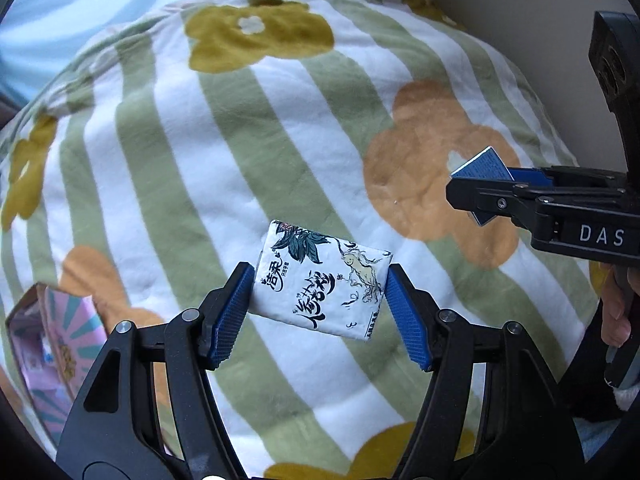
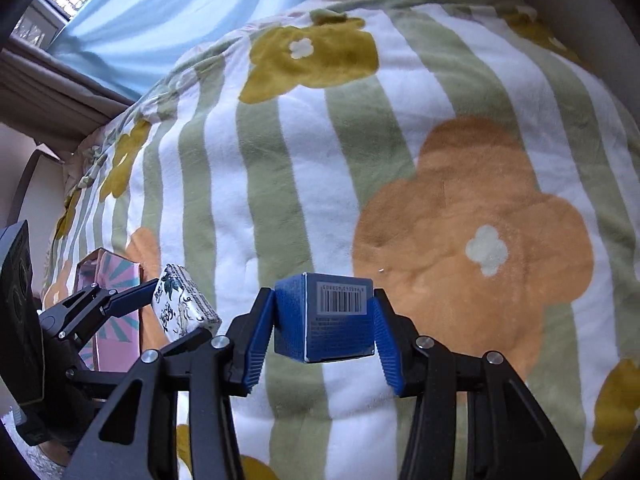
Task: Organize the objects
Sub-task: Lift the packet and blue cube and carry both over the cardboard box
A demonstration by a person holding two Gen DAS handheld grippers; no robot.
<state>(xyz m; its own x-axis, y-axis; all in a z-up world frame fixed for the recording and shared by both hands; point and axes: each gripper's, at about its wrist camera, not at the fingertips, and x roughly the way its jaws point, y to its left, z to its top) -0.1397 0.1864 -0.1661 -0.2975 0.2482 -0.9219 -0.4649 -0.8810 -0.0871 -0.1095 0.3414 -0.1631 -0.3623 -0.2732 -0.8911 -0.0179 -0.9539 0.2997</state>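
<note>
Nearest the left wrist lens: left gripper [image 1: 320, 300], jaws clenched on the short ends of a white tissue pack [image 1: 324, 282], long axis running jaw to jaw, printed face up, carried above the striped flower blanket [image 1: 224, 152]. Off to the lower left, partly cut by the frame edge, a pink patterned box [image 1: 44, 340] lying on the blanket, open side toward the camera as far as can be told; probably the place for both items, and nearer to this gripper than to the other. To the right and farther out, right gripper [image 1: 476, 188] seen side-on, gripping a small blue box [image 1: 486, 170] whose corners stick out above and below it. Part of a hand [image 1: 616, 308] on that gripper's handle at the right edge. Nearest the right wrist lens: right gripper [image 2: 324, 328], jaws closed on the sides of the blue box [image 2: 328, 324], barcode face toward the camera, one corner turned forward. Left of it and well apart, the left gripper [image 2: 176, 304] with the tissue pack [image 2: 186, 306], and behind them the pink box [image 2: 114, 276]. Between blue box and pink box: the left gripper and its load, likely in the way unless moved first. Elsewhere only bare blanket [image 2: 480, 92] and a pale blue curtain [image 2: 168, 12] beyond.
</note>
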